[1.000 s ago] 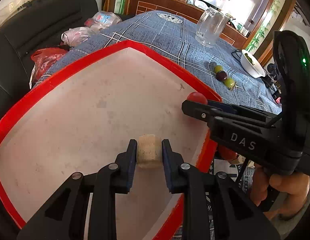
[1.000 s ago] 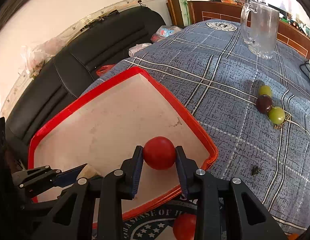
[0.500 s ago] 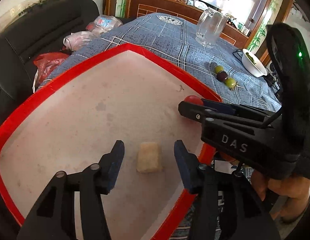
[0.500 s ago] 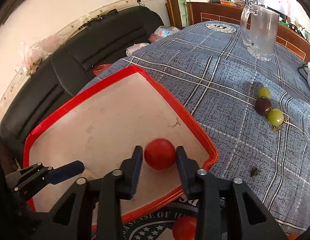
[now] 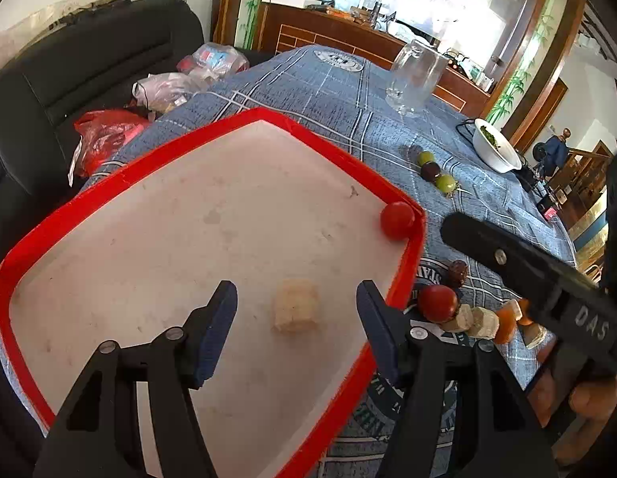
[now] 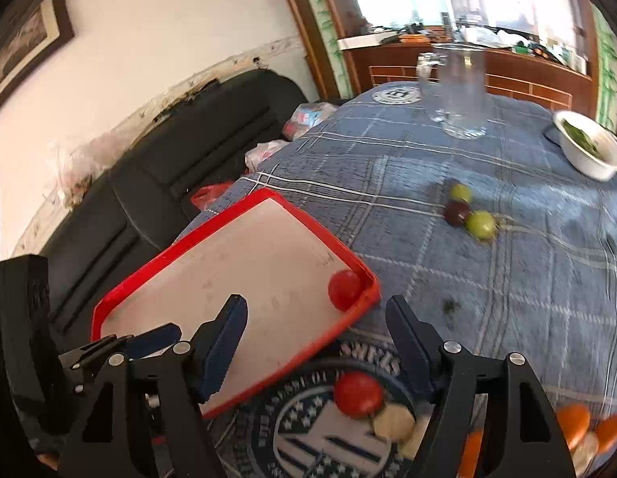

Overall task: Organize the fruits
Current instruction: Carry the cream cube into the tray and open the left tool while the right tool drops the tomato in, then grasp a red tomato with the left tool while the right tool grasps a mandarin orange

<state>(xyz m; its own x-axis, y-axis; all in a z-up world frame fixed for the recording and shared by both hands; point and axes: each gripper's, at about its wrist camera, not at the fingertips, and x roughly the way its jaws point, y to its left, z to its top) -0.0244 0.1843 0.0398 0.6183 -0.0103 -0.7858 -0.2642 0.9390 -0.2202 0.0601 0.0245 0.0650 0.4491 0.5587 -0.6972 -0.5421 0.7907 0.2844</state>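
Both jaws are being held apart: left gripper (image 5: 296, 302) around the banana chunk (image 5: 295, 310) at lower centre, right gripper (image 6: 316, 314) over the red-rimmed tray (image 6: 149, 275) holding a cherry tomato (image 6: 344, 290)

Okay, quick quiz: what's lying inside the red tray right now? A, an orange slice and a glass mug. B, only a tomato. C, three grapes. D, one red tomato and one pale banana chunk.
D: the red tray holds a tomato in its corner and a pale banana chunk between the open left gripper.
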